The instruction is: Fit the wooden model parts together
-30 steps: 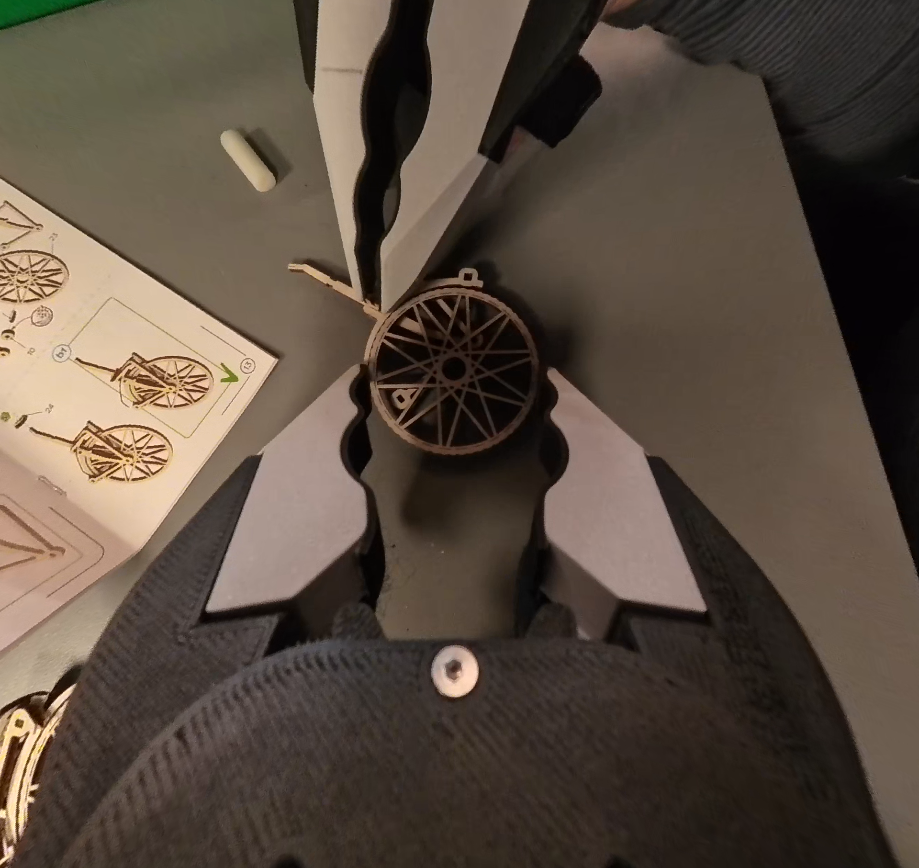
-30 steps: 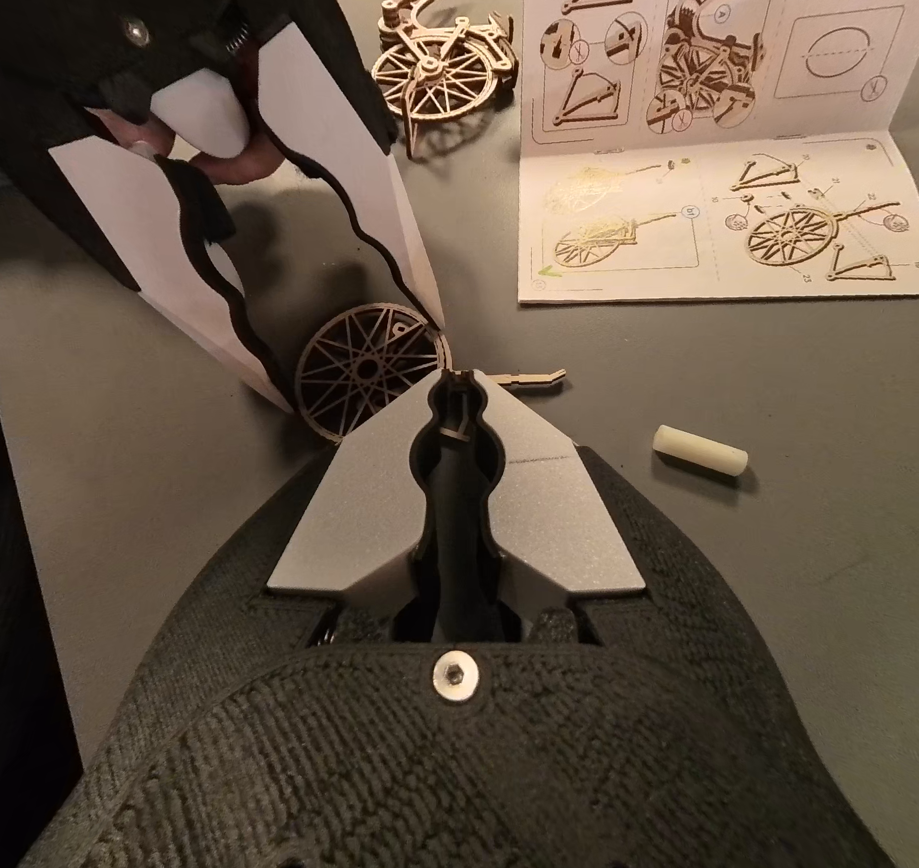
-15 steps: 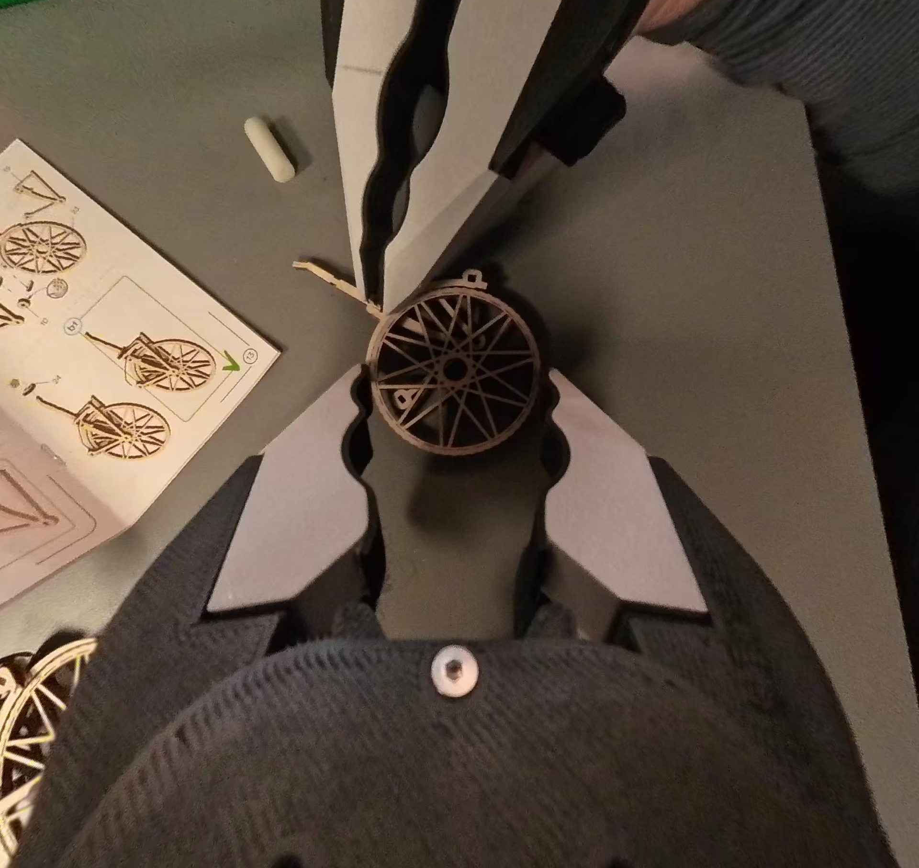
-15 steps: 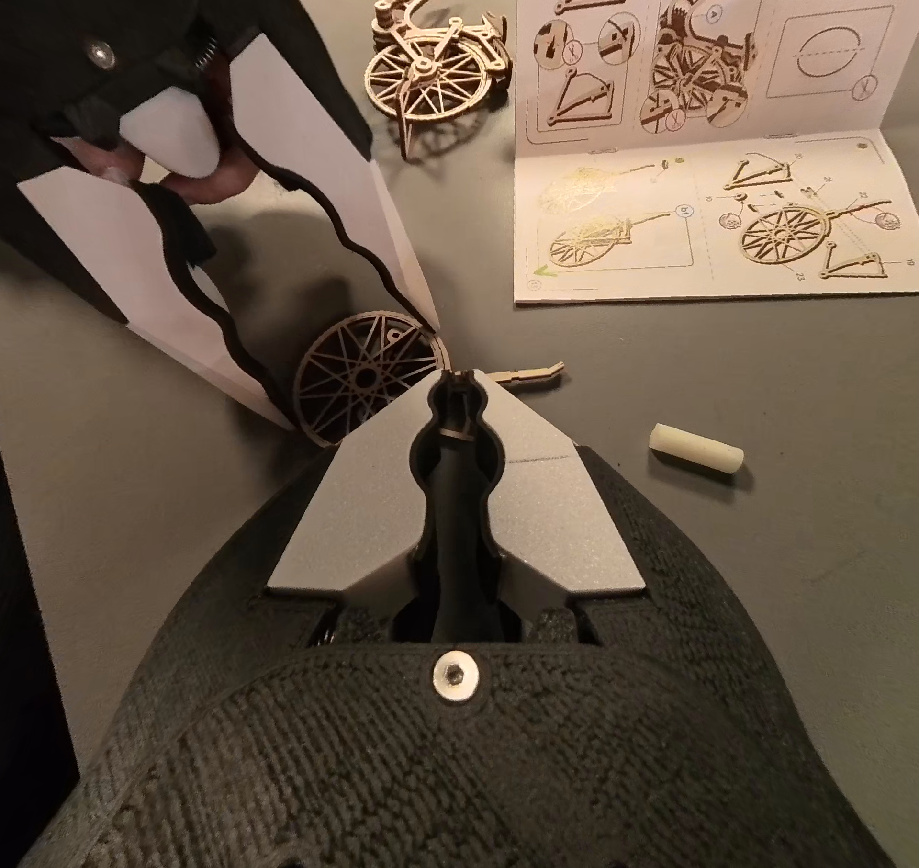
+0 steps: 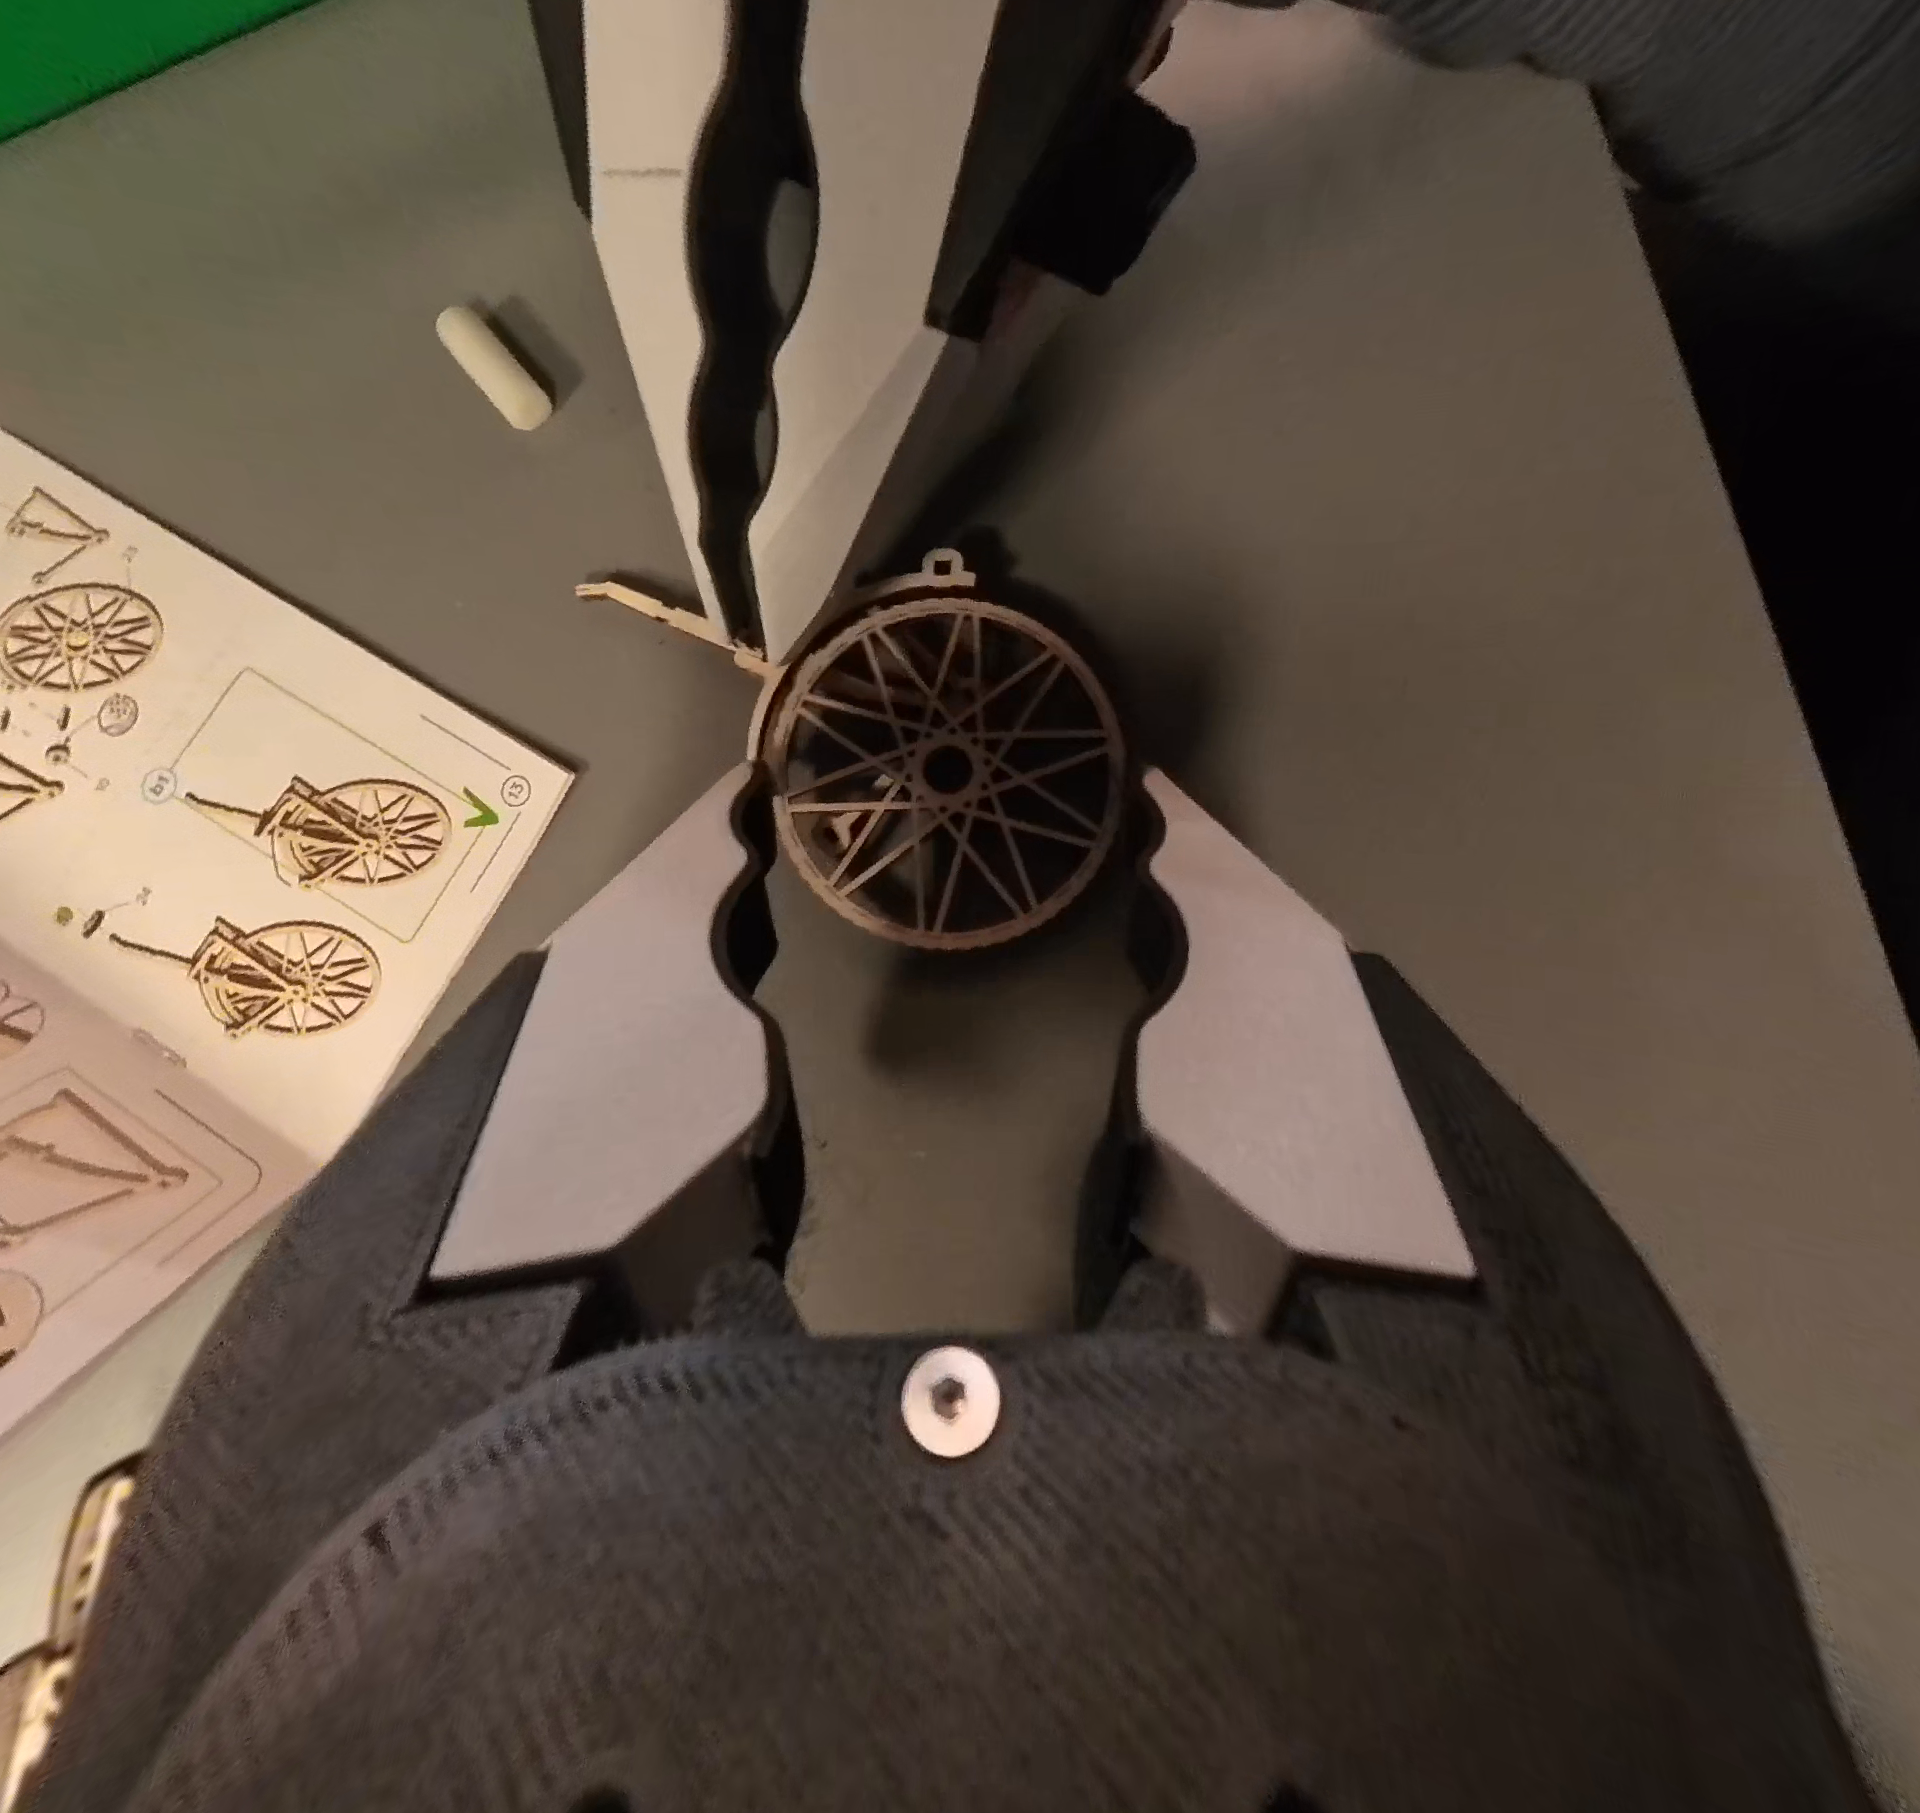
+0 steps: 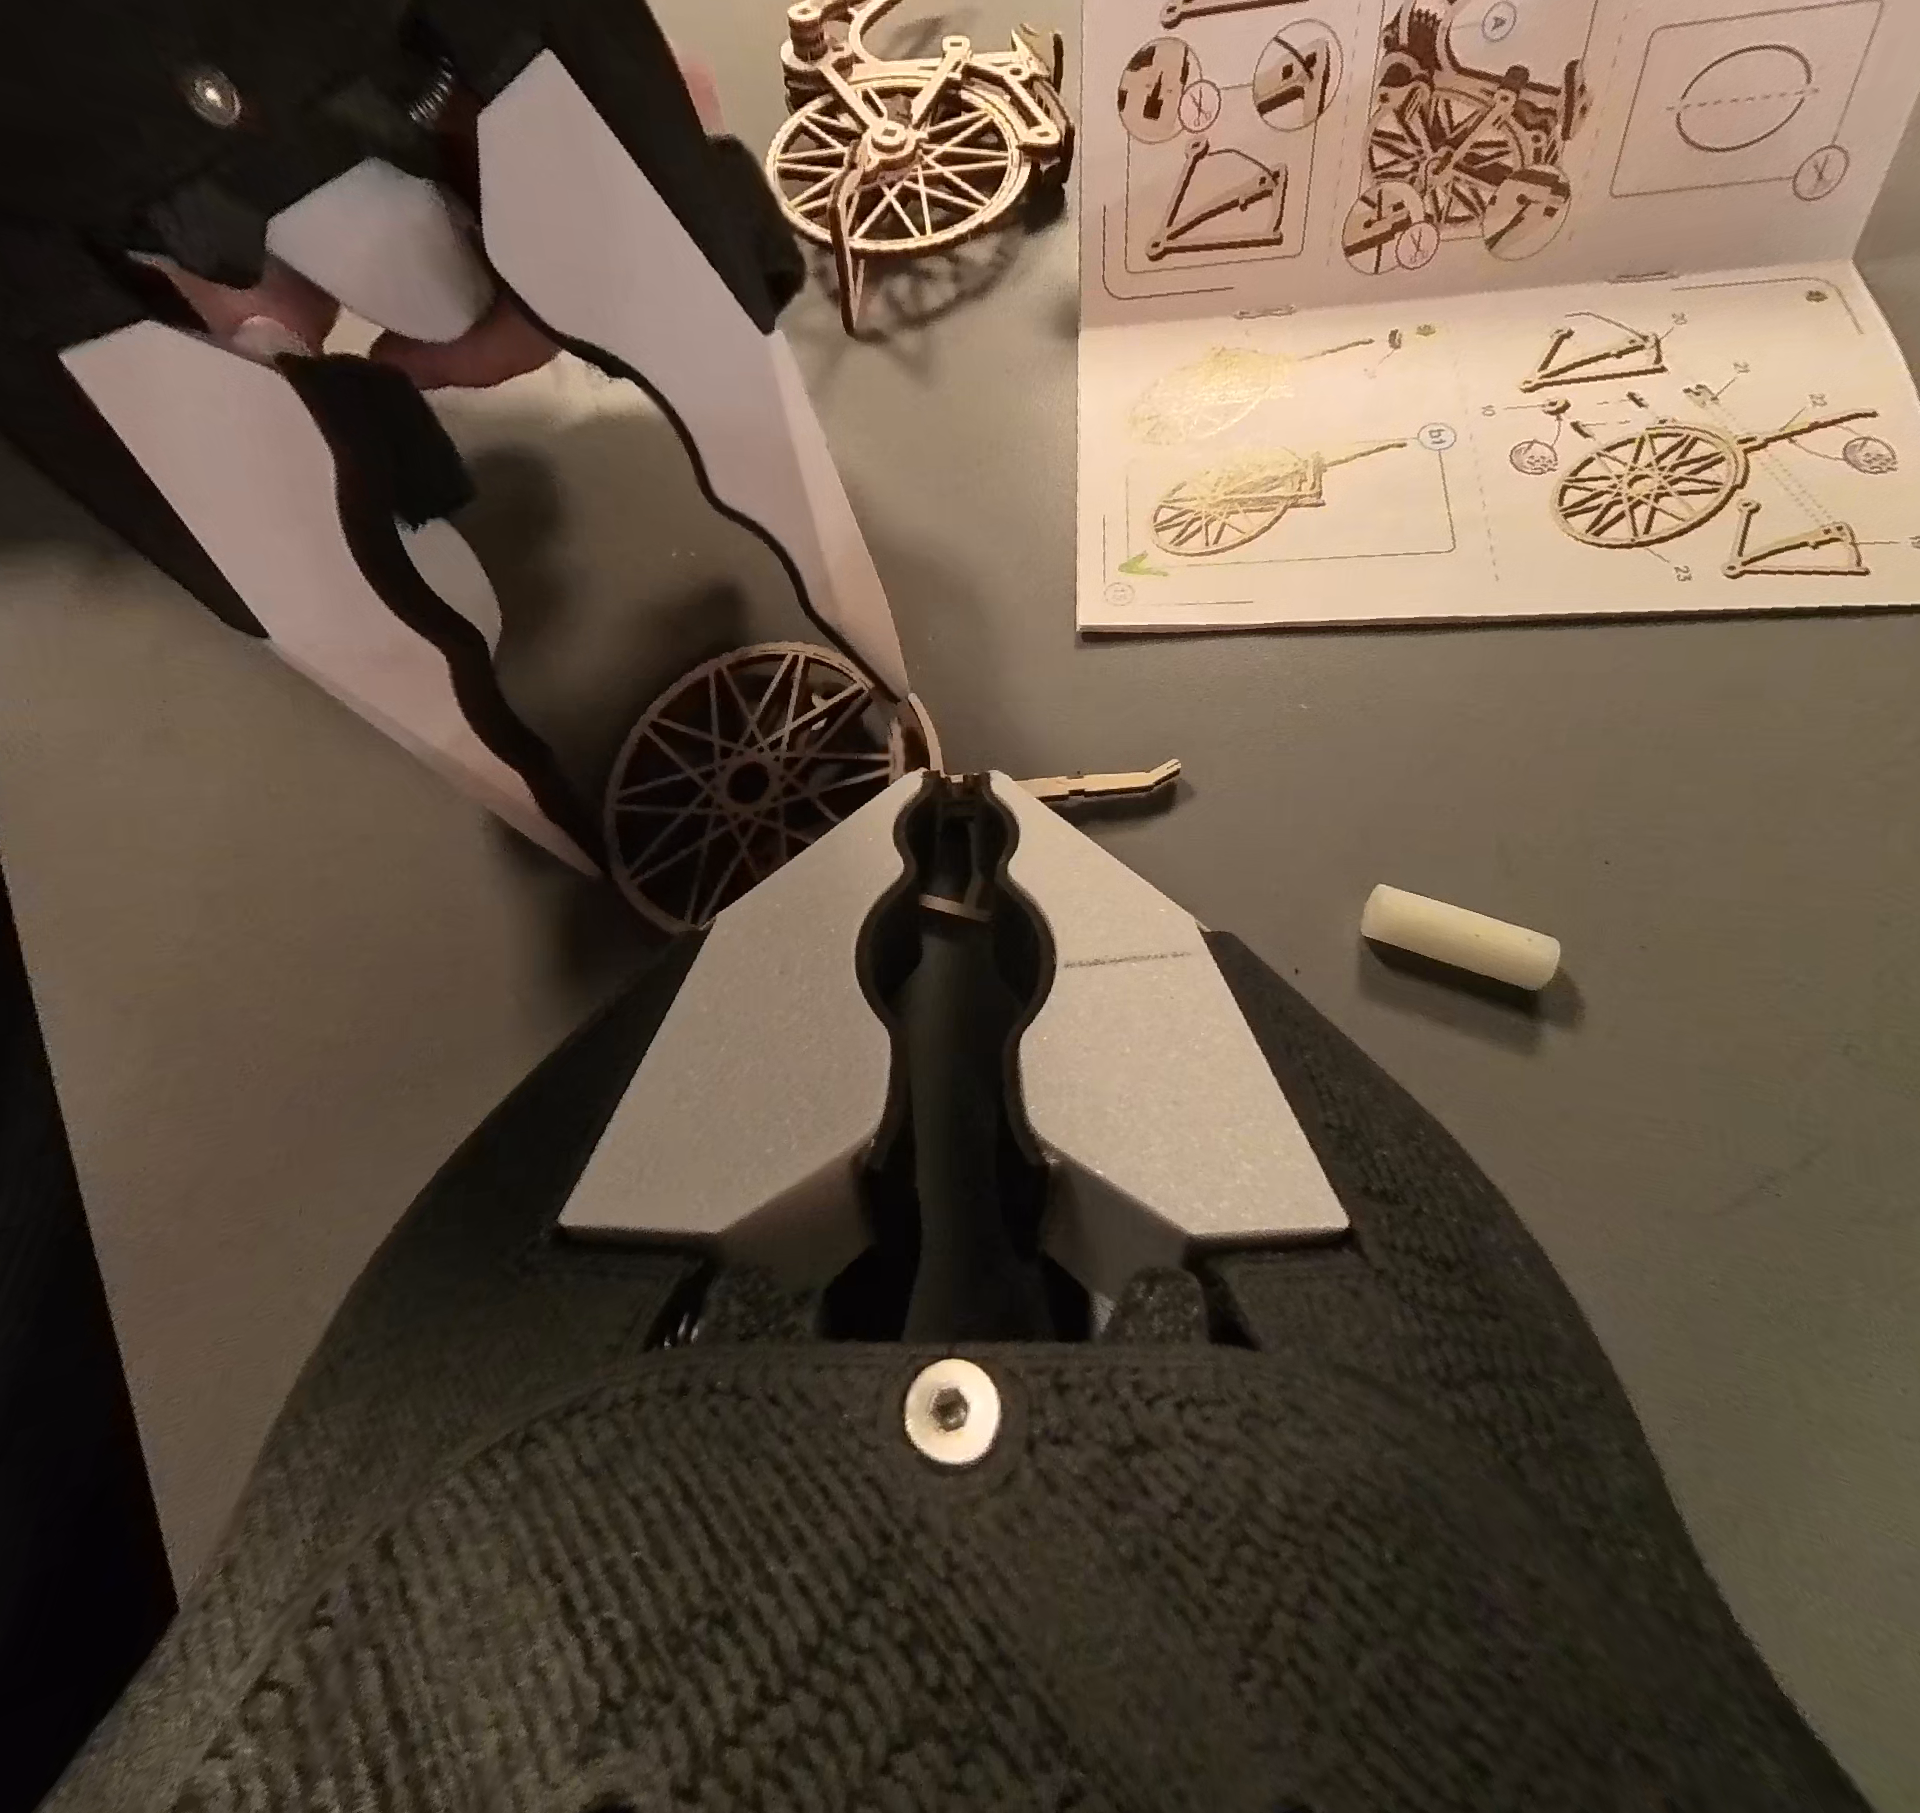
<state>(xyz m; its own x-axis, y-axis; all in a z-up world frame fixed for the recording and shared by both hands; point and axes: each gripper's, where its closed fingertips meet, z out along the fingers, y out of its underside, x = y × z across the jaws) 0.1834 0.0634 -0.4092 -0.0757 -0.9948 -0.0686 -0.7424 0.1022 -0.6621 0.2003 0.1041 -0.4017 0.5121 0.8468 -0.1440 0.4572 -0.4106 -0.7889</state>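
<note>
Barely shifted since a second ago: left hand-held gripper [image 5: 951,807] spread wide, straddling wooden wheel [image 5: 940,776] standing on edge on grey table [image 5: 1351,620]. Right hand-held gripper [image 6: 961,781] pressed together, pinching thin wooden arm piece [image 6: 1101,781] at wheel rim. Risks: thin piece snapping under side load, wheel rolling or tipping since unclamped, slot missed. White peg [image 6: 1460,948] lying apart, unused.

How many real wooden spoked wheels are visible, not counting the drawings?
2. One wheel stands between the open left gripper's fingers. A second wheel sits in the half-built model near the booklet. More may be hidden.
</note>
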